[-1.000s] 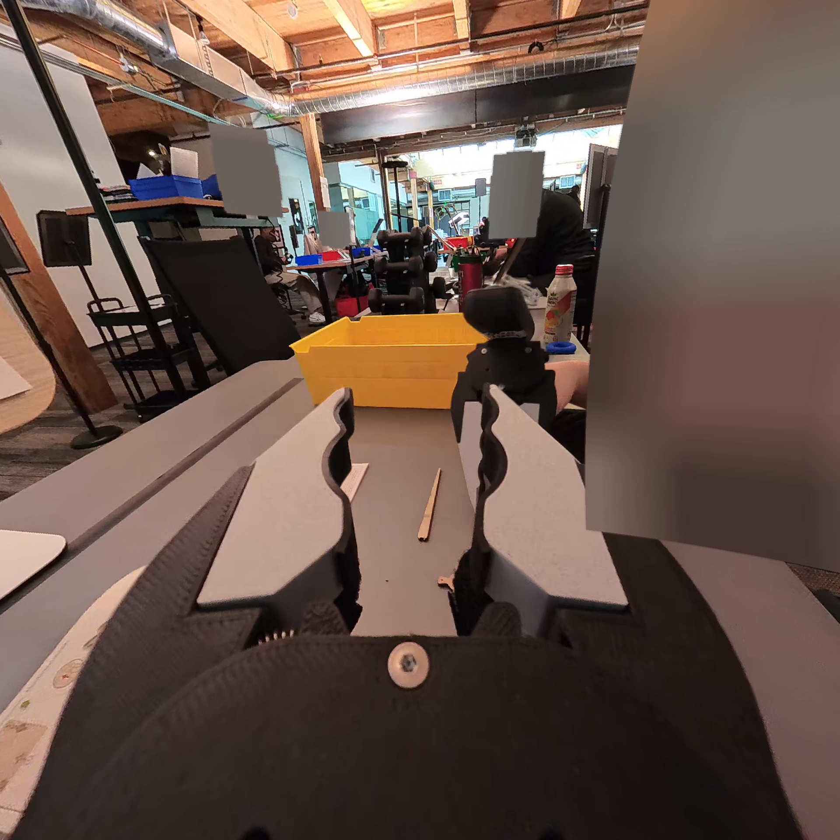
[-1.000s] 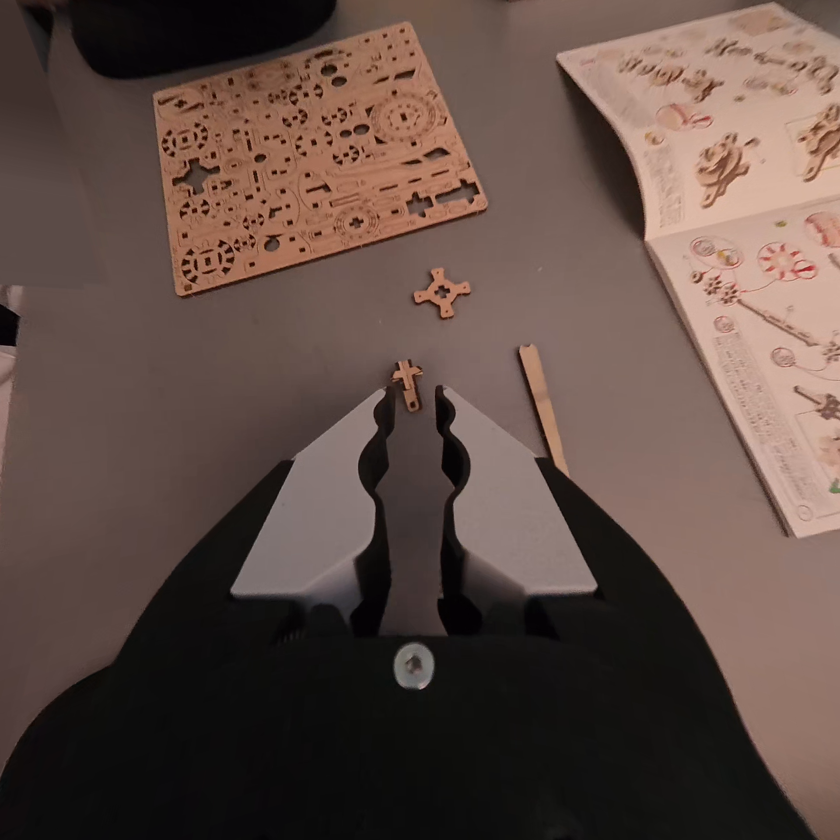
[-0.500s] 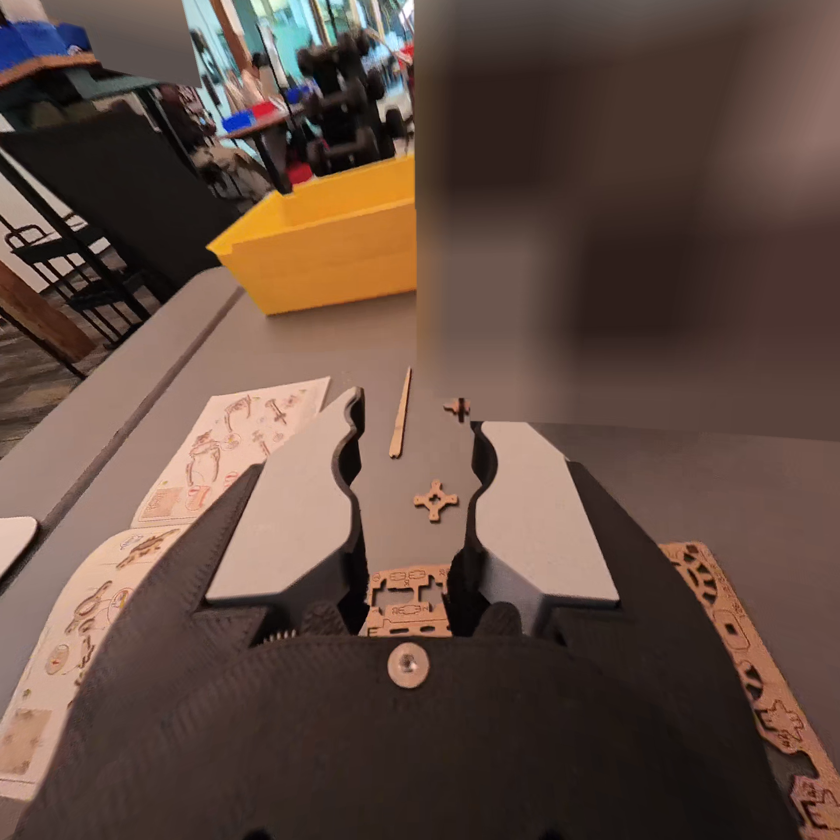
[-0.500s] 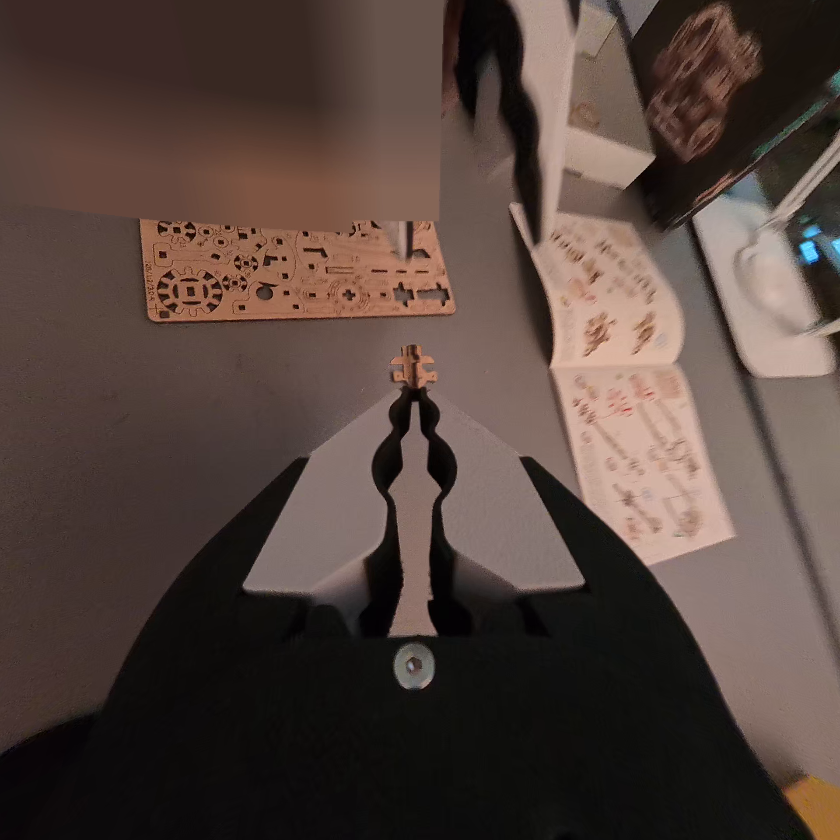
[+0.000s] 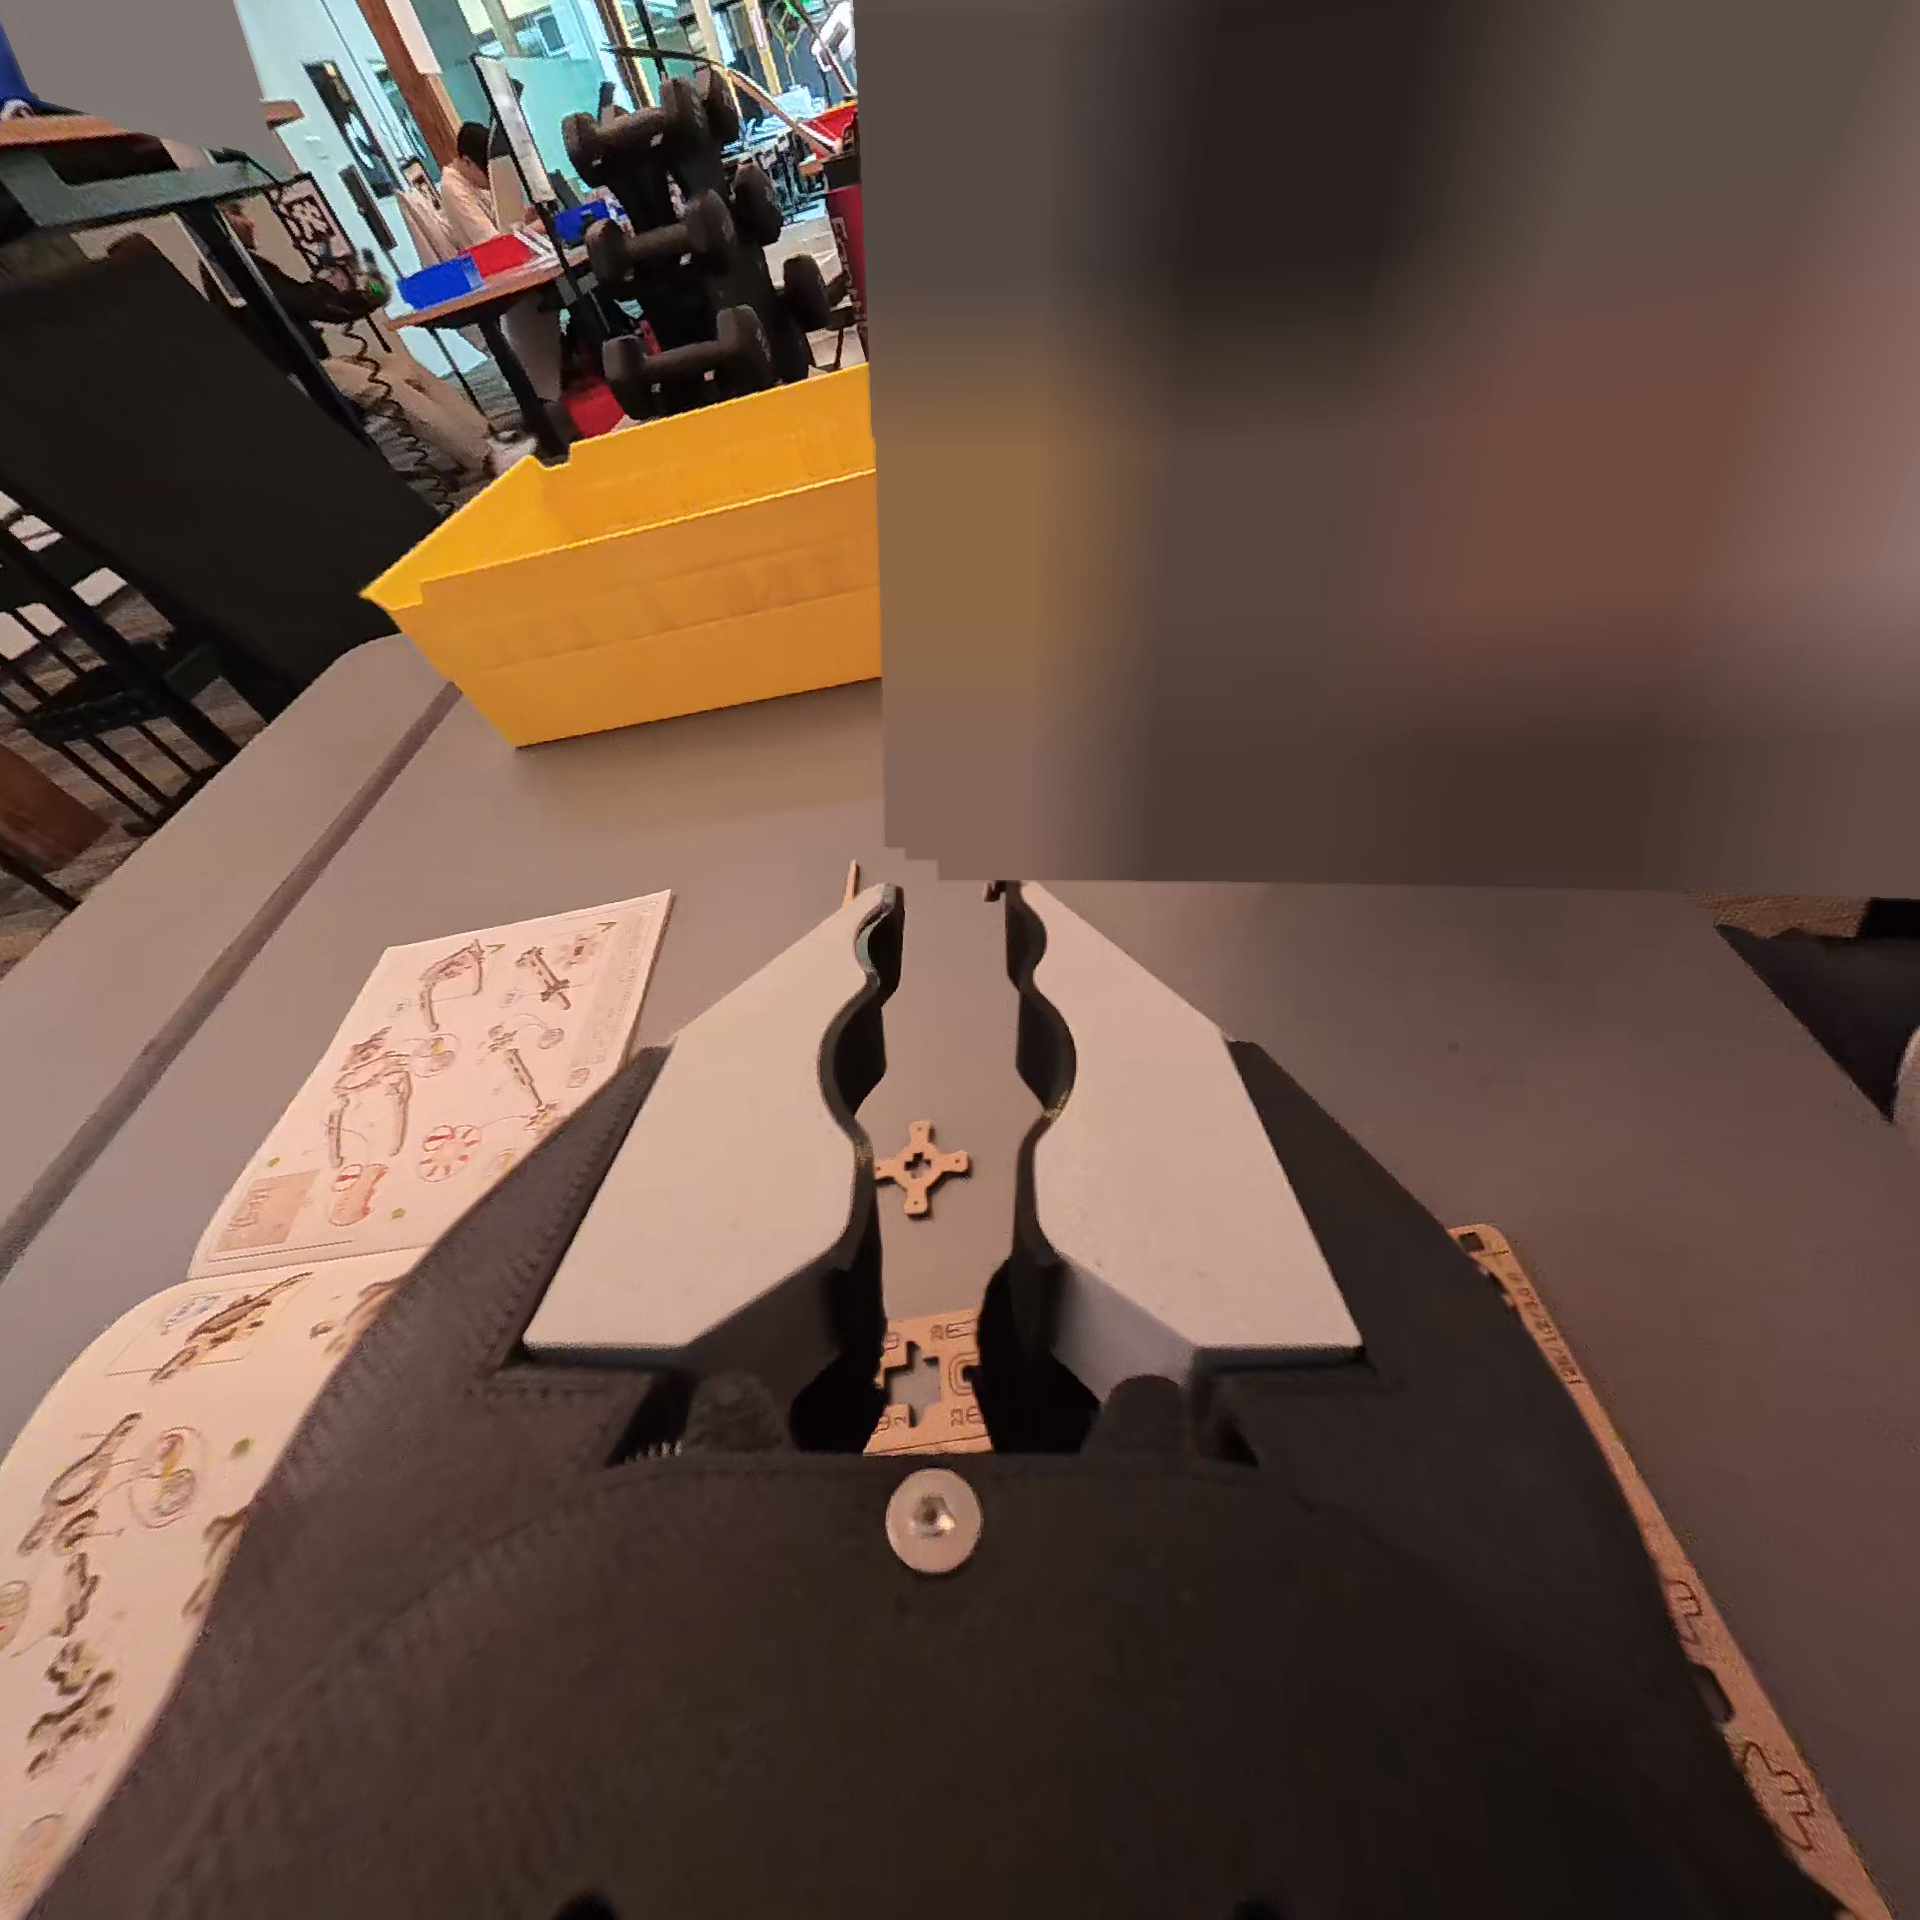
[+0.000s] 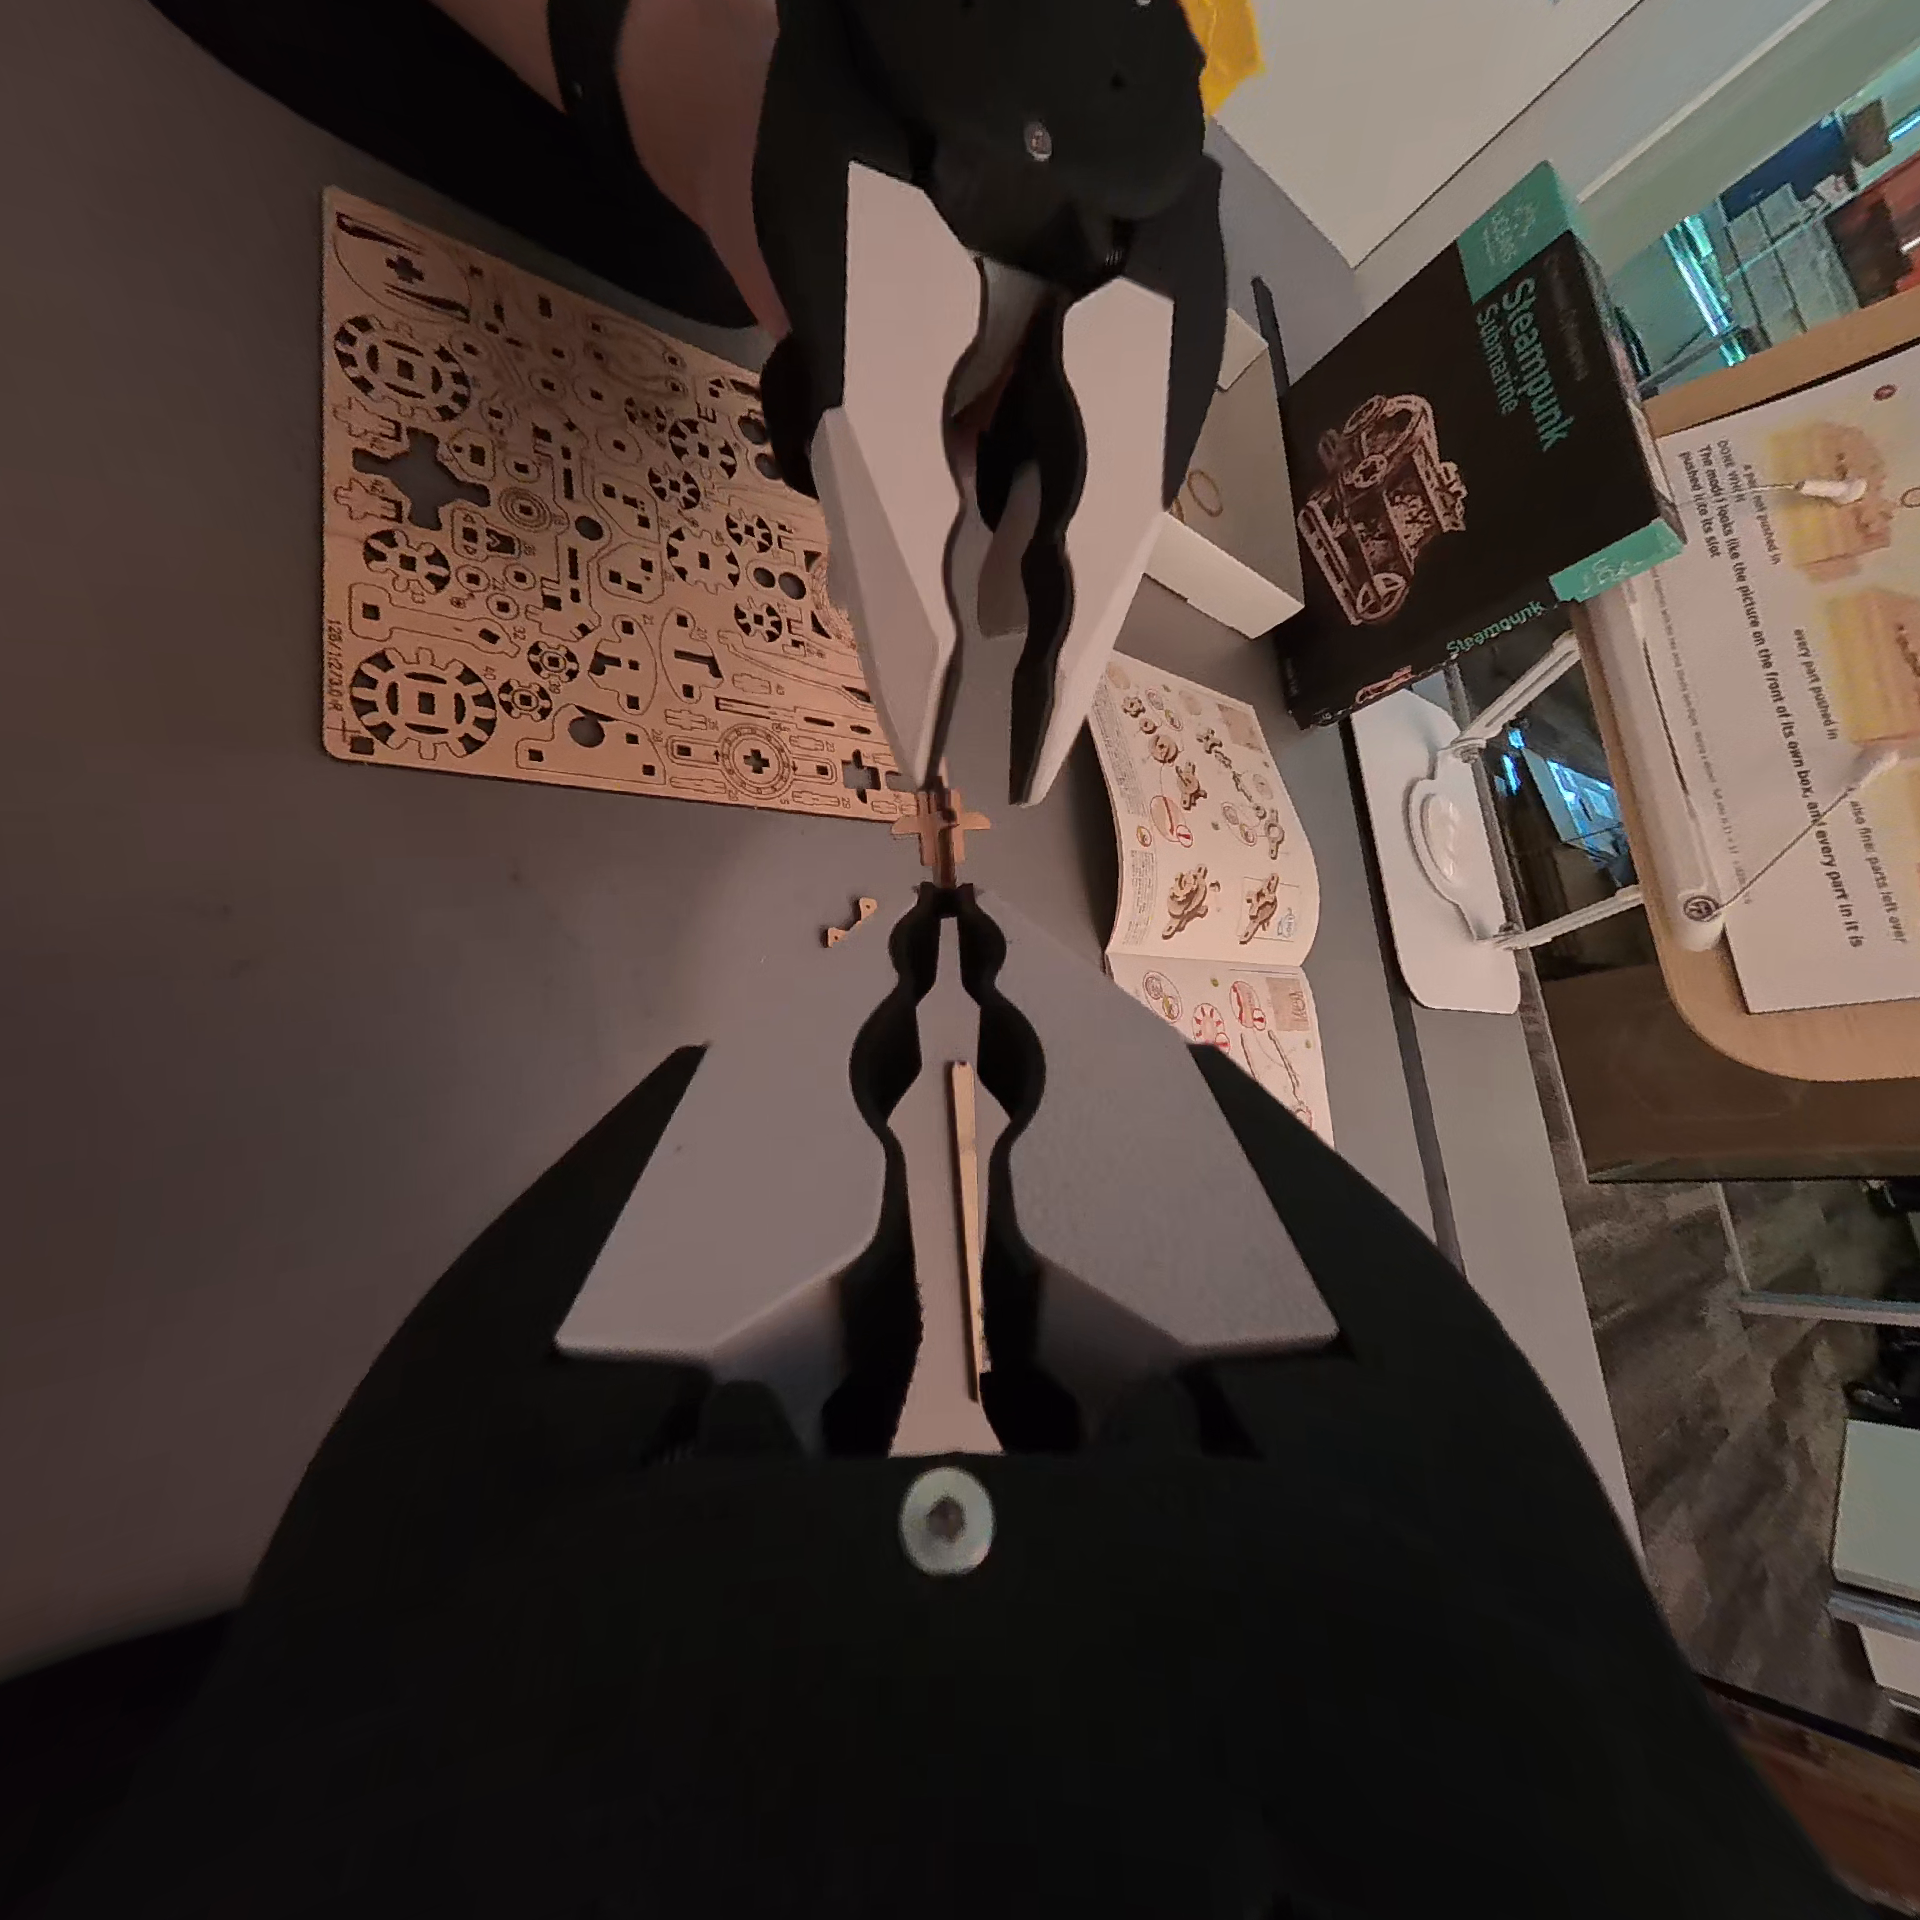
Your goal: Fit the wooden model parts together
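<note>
**Right gripper lifts cross-shaped part as left gripper closes in**

The grey table (image 6: 312, 1039) carries everything. The laser-cut wooden sheet (image 6: 582, 540) lies flat on it, with the open instruction booklet (image 6: 1216, 883) beside it and a dark model box (image 6: 1455, 457) beyond. The yellow bin (image 5: 644, 613) stands at the far edge of the table; its inside is not visible from this angle, so its contents cannot be told.

A second ago the right gripper (image 6: 943, 902) stood open over the small cross-shaped part (image 6: 940, 831) on the table. Now its jaws are closed on the part's stem, gripping it at the very fingertips, and the part is raised off the table. The left gripper (image 5: 940, 894), which was looking out across the room a second ago, has tilted down towards the table; its jaws are now partly open and empty, narrower than half a second ago. In the right wrist view its fingertips (image 6: 914, 748) reach right down to the held part.

The flat four-armed wooden piece (image 5: 922, 1166) lies on the table between the left gripper's fingers, untouched. A thin wooden stick (image 6: 964, 1226) lies below the right gripper, and a tiny wooden offcut (image 6: 850, 921) sits just beside its tip.
</note>
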Motion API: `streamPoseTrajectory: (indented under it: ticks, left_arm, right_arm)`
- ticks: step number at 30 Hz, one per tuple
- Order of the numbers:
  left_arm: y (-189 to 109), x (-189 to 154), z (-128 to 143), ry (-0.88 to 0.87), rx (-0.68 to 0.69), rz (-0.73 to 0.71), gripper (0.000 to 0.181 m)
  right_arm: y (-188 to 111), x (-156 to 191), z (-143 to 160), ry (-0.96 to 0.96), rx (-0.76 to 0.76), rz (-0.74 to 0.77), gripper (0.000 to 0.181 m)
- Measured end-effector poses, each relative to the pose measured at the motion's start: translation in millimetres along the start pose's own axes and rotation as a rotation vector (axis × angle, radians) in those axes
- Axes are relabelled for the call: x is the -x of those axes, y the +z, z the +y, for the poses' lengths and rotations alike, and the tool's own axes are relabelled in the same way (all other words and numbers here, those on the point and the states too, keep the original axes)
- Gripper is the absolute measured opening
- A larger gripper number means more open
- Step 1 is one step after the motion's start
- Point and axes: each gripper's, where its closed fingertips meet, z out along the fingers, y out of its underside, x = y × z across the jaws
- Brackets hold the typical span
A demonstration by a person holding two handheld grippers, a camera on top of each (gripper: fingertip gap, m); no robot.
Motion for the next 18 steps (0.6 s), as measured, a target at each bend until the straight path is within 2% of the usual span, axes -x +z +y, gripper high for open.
streamPoseTrajectory:
  ticks: [11, 14, 16, 18]
  left_arm:
    - [0.0, 2.3, -2.2, -0.070, -0.030, 0.014, 0.021]
    - [-1.5, 0.8, -6.6, -0.089, -0.053, 0.030, 0.029]
    - [0.0, 2.0, -6.2, -0.072, -0.043, 0.005, 0.034]
    - [2.1, 3.6, -4.2, -0.037, -0.023, -0.033, 0.030]
  right_arm:
    - [0.9, -0.8, 2.8, -0.010, -0.010, 0.006, 0.001]
    - [2.3, -6.0, 6.0, -0.001, 0.014, 0.032, 0.001]
    - [4.5, -7.8, 7.8, -0.003, 0.042, 0.041, 0.001]
    - [7.0, -7.4, 6.2, -0.004, 0.051, 0.042, 0.001]
